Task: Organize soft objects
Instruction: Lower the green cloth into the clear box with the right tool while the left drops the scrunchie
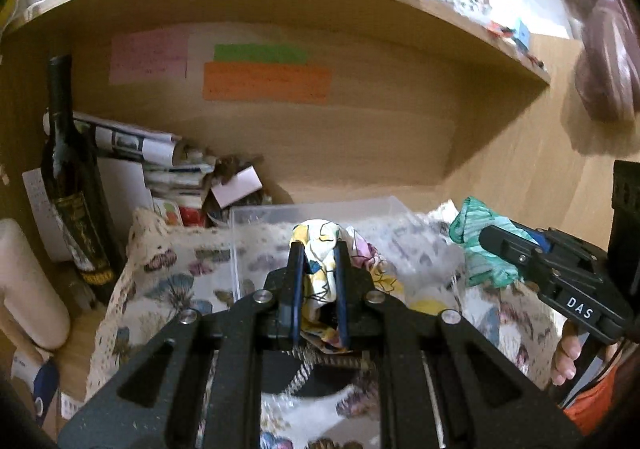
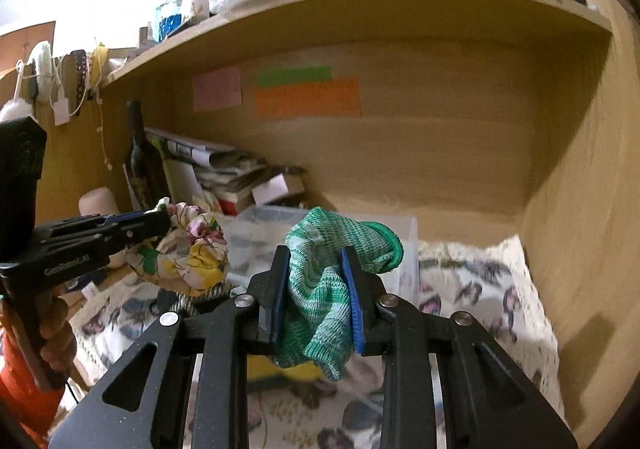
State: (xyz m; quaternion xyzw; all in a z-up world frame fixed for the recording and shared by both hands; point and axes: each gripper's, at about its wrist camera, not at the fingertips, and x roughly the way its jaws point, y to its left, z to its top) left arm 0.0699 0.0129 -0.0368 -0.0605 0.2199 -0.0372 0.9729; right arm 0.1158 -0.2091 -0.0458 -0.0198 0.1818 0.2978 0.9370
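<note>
left tool (image 1: 318, 249) grips floral cloth (image 1: 320, 245); right tool (image 2: 316, 255) grips green sock (image 2: 332, 289).

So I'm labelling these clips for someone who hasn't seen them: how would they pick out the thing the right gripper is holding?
Start at the wooden desk alcove with the orange sticky note on its back wall, then drop to the clear plastic box on the butterfly-print cloth. In front of it, the right gripper pinches a green-and-white knitted cloth; the neighbouring floral fabric is multicoloured and smooth.
</note>
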